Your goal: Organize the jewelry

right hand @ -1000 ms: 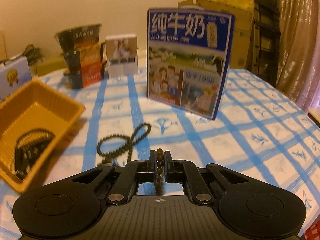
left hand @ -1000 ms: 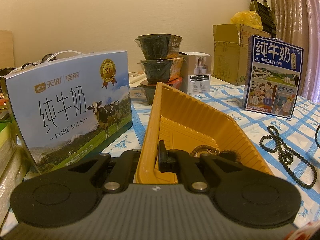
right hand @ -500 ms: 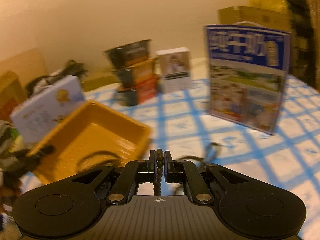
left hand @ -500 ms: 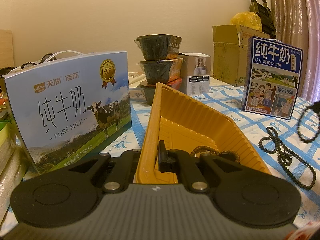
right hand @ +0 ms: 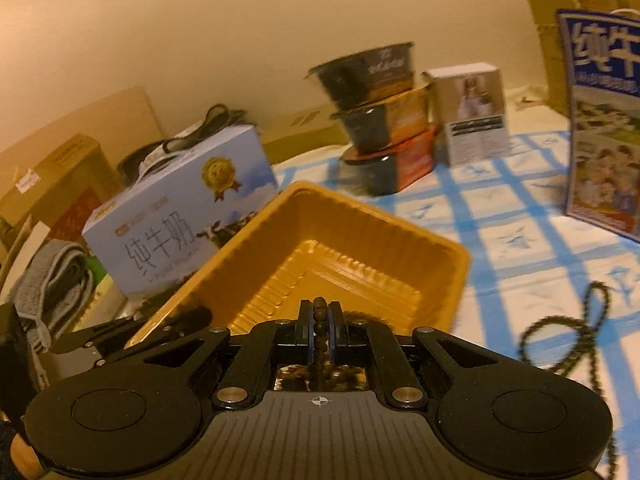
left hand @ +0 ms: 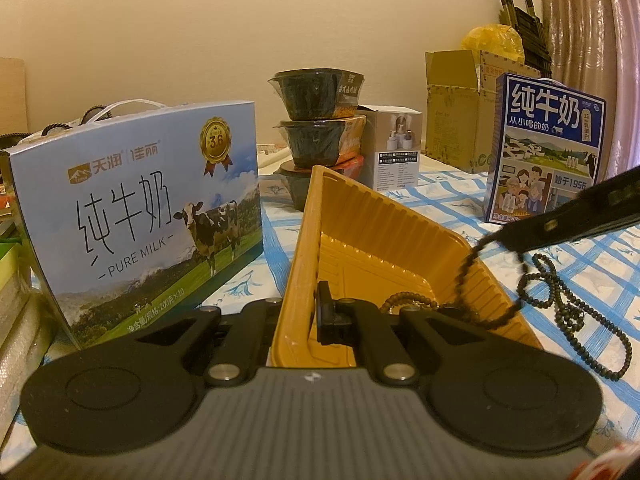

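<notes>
Landmark: yellow tray (left hand: 384,216), a ribbed plastic container, rectangular, resting on the blue-checked cloth, open side up.

1. Brown bead bracelet (left hand: 412,300): coiled on the floor of the yellow tray, near its front wall.
2. Dark bead strand (left hand: 466,276): suspended, draped across the tray's right rim, lower loop hanging inside the tray.
3. Dark bead necklace (left hand: 576,316): lying loose in loops on the cloth, just right of the tray, outside it
</notes>
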{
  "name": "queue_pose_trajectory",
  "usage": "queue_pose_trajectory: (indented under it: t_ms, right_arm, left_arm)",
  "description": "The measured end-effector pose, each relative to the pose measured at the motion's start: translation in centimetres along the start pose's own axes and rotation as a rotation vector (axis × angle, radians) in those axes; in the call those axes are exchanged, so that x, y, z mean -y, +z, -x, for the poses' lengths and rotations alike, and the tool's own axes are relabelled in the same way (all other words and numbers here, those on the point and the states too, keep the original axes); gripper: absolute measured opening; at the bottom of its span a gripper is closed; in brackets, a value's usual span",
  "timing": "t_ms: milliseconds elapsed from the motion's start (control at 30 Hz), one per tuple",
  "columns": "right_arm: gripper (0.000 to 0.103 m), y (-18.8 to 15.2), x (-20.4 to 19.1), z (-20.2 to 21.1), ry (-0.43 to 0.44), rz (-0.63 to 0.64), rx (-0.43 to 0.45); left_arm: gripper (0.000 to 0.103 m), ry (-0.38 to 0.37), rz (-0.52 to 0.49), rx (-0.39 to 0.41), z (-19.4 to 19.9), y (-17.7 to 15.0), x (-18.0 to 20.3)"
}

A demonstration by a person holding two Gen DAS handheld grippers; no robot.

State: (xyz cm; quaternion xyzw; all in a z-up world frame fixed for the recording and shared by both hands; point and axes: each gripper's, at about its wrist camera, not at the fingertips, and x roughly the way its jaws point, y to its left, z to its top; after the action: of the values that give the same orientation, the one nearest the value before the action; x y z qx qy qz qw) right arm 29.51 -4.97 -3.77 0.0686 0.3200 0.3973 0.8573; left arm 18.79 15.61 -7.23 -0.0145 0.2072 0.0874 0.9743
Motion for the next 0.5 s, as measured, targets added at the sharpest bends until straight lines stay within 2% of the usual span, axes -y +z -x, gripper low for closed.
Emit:
queue_pose_trajectory:
  t_ms: [100, 267, 300, 367, 400, 433, 500]
  right_arm:
    - [0.007, -0.1, -0.2, -1.4, 0.012, -0.008, -0.016]
    - [0.01, 0.2, -0.3, -1.7, 0.0, -0.012, 0.02]
    - [0.014, 0.3, -0.1, -1.5, 0.002, -0.015, 0.025]
    - [0.03, 0.3, 0.2, -1.0, -0.009, -0.017, 0.039]
    - [0.043, 0.3, 0.4, -0.7, -0.021, -0.015, 0.042]
    - [0.052, 0.2, 0.6, -0.4, -0.035, -0.012, 0.045]
    - [0.054, -0.2, 1.2, 0.2, -0.052, -0.009, 0.046]
  left_arm:
    - [0.005, 0.001, -0.001, 0.0, 0.0, 0.0, 0.0]
    - [0.005, 0.0, 0.001, -0.001, 0.0, 0.0, 0.1]
    - [0.005, 0.001, 0.0, 0.0, 0.0, 0.0, 0.1]
    - [0.005, 0.001, 0.002, 0.0, 0.0, 0.0, 0.1]
    - [0.005, 0.001, 0.001, -0.001, 0.0, 0.0, 0.0]
    - [0.005, 0.0, 0.001, -0.001, 0.0, 0.0, 0.0]
    - [0.005, 0.0, 0.0, -0.002, 0.0, 0.0, 0.1]
